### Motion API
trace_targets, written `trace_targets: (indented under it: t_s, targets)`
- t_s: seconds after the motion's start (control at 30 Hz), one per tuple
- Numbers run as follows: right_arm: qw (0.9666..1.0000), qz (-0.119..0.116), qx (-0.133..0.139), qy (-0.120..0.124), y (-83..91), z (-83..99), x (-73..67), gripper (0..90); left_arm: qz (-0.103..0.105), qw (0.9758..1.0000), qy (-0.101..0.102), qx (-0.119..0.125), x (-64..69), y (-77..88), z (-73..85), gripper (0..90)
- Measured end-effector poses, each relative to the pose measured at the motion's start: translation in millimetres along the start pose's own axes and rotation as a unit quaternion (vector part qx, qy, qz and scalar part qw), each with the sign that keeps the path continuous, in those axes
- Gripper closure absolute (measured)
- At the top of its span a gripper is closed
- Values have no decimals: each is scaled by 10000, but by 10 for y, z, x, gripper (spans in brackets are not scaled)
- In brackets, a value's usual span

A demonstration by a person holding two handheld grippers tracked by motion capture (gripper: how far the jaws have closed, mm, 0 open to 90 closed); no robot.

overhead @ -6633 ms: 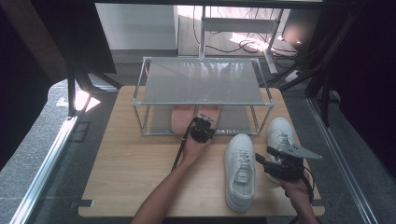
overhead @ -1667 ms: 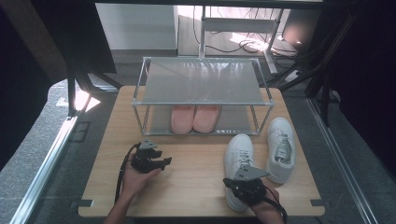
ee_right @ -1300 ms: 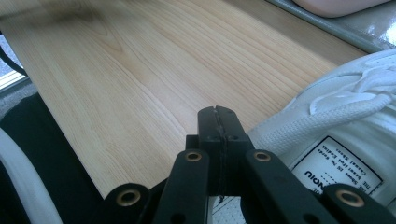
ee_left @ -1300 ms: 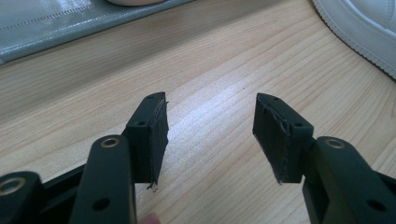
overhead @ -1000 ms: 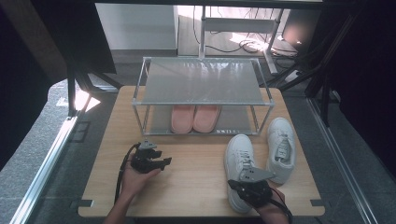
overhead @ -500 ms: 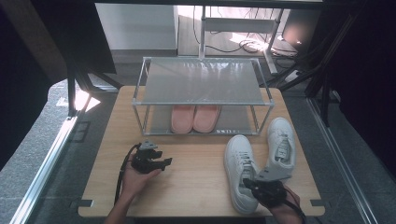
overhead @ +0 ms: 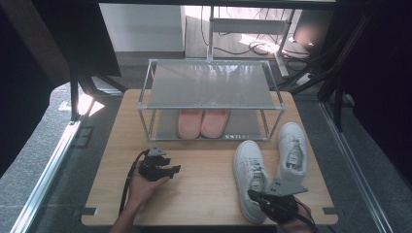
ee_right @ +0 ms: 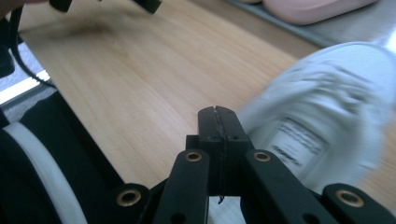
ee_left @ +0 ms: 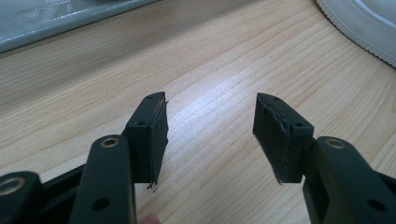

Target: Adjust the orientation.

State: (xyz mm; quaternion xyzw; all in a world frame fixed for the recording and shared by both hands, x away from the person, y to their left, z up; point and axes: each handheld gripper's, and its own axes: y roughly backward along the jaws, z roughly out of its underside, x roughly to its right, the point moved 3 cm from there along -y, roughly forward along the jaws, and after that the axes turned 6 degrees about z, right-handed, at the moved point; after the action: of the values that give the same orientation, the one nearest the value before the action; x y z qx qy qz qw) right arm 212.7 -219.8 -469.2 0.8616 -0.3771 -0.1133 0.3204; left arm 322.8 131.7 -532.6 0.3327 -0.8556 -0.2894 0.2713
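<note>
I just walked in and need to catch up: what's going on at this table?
A person is working with two handheld grippers beside a shoe rack holding pink slippers. The right gripper, fingers shut together with nothing between them, sits at the heel of the nearer white sneaker. The left gripper rests open on the table.

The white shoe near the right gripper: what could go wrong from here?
The right gripper is shut with nothing between its jaws, so it may push the white shoe instead of gripping it. That shoe lies near the table front edge and could slide off, or bump the second white shoe.
</note>
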Motion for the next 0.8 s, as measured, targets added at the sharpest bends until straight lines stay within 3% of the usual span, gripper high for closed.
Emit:
trace_targets:
  t_s: [0.23, 0.57, 0.8]
  targets:
    - [9993, 57, -316, 199, -207, -49, -92, 900, -9, 10000, -21, 29, -7, 23, -5, 458]
    - [9981, 268, -485, 252, -227, -43, -108, 900, -8, 10000, -13, 4, -7, 12, 0, 459]
    - [9980, 250, -545, 219, -218, -37, -78, 900, -16, 10000, 15, 12, -15, 20, 2, 459]
